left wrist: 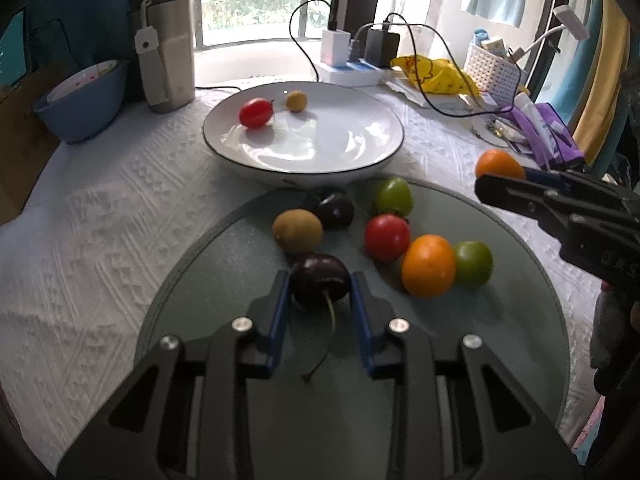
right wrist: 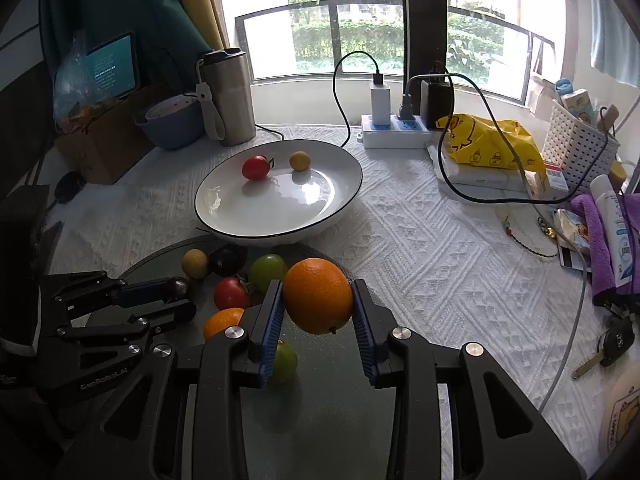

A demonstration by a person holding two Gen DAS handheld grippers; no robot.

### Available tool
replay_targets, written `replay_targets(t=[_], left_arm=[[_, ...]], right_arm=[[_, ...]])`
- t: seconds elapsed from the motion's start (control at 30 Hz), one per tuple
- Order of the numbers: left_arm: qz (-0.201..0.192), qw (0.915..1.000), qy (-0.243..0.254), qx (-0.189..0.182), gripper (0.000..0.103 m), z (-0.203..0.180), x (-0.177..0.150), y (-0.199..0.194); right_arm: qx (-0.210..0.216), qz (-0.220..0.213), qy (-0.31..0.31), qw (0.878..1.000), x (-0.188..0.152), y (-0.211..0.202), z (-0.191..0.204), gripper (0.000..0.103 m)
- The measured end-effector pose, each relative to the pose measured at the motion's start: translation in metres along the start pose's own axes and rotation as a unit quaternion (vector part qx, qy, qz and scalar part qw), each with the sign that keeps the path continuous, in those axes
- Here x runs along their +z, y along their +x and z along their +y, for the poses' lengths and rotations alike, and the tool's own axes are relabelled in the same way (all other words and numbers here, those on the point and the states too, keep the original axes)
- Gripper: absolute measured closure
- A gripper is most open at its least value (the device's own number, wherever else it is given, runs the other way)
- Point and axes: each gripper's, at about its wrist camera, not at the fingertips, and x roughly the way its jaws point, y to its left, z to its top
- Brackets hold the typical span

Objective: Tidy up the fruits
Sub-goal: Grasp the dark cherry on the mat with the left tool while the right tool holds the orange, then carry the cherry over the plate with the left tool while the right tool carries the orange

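Observation:
My left gripper (left wrist: pixel 320 276) is shut on a dark cherry (left wrist: pixel 318 286) with a long stem, low over the round grey board (left wrist: pixel 500 340). My right gripper (right wrist: pixel 318 286) is shut on an orange (right wrist: pixel 318 304) held above the board's far edge. On the board lie a brown kiwi-like fruit (left wrist: pixel 298 232), another dark cherry (left wrist: pixel 334 210), two green tomatoes (left wrist: pixel 394 196), a red tomato (left wrist: pixel 387 237) and a second orange (left wrist: pixel 428 266). Behind it, the white plate (left wrist: pixel 360 160) holds a red tomato (left wrist: pixel 256 113) and a small yellow fruit (left wrist: pixel 296 101).
A steel mug (left wrist: pixel 168 52) and a blue bowl (left wrist: pixel 80 108) stand back left. A power strip (left wrist: pixel 352 72) with trailing cables, a yellow bag (left wrist: pixel 436 74) and a white basket (left wrist: pixel 492 66) crowd the back right. A car key (right wrist: pixel 612 344) lies on the cloth at right.

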Motion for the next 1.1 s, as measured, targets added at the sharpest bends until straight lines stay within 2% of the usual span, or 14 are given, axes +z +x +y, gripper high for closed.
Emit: replay_targets(t=[0.43,1.1], left_arm=[[-0.032,0.9994,0.010,0.001,0.072,-0.004,0.006,-0.031],[-0.100,0.9947,0.027,-0.001,0.072,-0.006,0.045,-0.083]], right_arm=[[-0.002,-0.013,-0.010,1.000,0.006,-0.015,0.010,0.067],[-0.010,-0.048,-0.027,0.998,0.031,-0.049,0.021,0.067]])
